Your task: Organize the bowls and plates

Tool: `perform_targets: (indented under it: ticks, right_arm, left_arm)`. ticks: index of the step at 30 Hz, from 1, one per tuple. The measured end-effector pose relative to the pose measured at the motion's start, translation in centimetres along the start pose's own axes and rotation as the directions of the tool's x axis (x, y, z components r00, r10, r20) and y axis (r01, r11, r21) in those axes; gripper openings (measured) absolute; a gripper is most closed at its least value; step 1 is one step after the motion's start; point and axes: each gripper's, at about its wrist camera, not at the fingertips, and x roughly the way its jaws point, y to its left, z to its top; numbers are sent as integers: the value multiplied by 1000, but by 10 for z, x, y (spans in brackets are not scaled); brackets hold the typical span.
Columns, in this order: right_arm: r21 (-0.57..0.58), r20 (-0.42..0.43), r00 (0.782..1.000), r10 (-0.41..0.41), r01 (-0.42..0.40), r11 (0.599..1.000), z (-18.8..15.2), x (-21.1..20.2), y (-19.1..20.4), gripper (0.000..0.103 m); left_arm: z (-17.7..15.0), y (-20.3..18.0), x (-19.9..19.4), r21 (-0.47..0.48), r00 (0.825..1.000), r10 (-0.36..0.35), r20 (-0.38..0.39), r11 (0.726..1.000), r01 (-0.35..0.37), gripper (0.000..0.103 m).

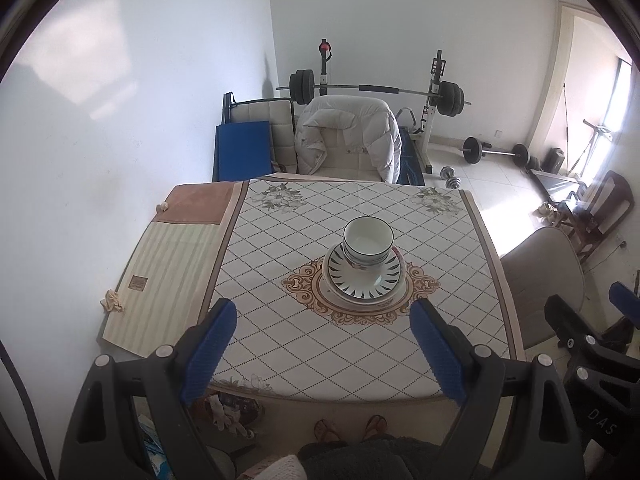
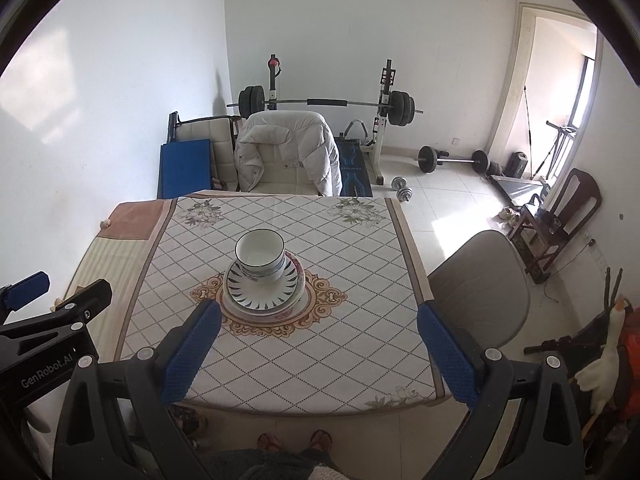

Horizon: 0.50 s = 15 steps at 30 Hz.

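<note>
Bowls [image 1: 368, 243] of glossy white ceramic sit nested on round stacked plates [image 1: 362, 280] at frame centre; both ribbed-blue-padded grippers, left gripper [image 1: 322, 350] and right gripper [image 2: 318, 354], gape wide, empty.

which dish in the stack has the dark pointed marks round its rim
The top plate, directly under the bowl. The bowl has only a thin dark rim line, and the plates below it show a reddish edge.
</note>
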Motion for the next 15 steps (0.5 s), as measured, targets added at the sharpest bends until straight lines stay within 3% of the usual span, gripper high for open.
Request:
perform_targets:
  ticks: [11, 13, 15]
  right_arm:
    - [12, -12, 1000, -9, 9, 1000, -12, -23, 13, 100]
    - [11, -14, 1000, -12, 12, 1000, -14, -24, 15, 100]
    - [6, -16, 1000, -16, 16, 1000, -15, -22, 18, 100]
  left_arm:
    - [-17, 8, -11, 12, 1000, -18, -5, 1000, 18, 89]
    - [-18, 10, -11, 5, 1000, -29, -5, 1000, 29, 98]
    - [-19, 11, -14, 2, 1000, -31, 2, 1000, 31, 101]
